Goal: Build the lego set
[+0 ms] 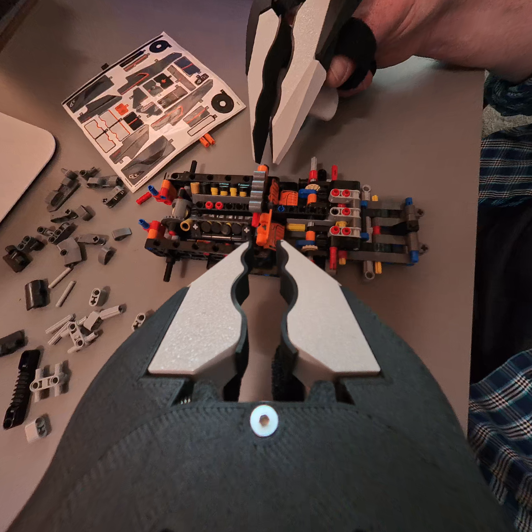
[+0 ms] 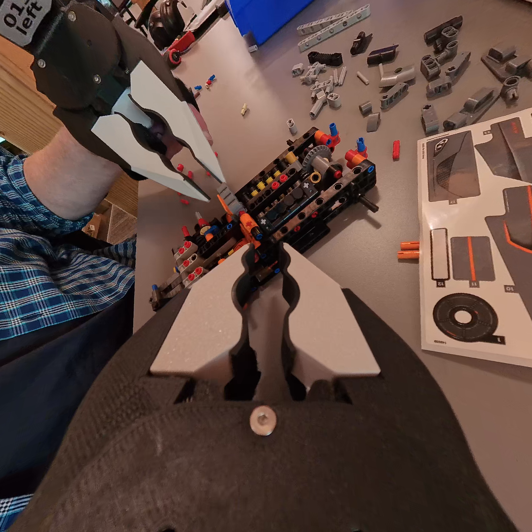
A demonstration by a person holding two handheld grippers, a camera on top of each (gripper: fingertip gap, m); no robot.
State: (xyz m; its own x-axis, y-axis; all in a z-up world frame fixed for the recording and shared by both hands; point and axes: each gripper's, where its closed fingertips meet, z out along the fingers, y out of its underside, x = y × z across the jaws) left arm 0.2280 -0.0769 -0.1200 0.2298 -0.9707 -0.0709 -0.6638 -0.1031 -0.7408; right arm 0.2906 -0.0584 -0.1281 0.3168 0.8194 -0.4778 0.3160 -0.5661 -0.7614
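The long black lego chassis, with red, orange and yellow parts, lies across the grey table and also shows in the right wrist view. A grey beam stands across its middle with an orange pin at its far end. My left gripper straddles the chassis's near edge and grips it, jaws a little apart. It appears at upper left in the right wrist view. My right gripper is narrowly open and empty. It points down from above, tips just over the orange pin.
A sticker sheet lies behind the chassis, with two loose orange pins at its edge. Several loose grey and black parts are scattered to the left. A red pin lies beside the chassis. The table edge runs down the right, by a person's plaid shirt. One gripper's finger ends stand about 8 cm off the other's.
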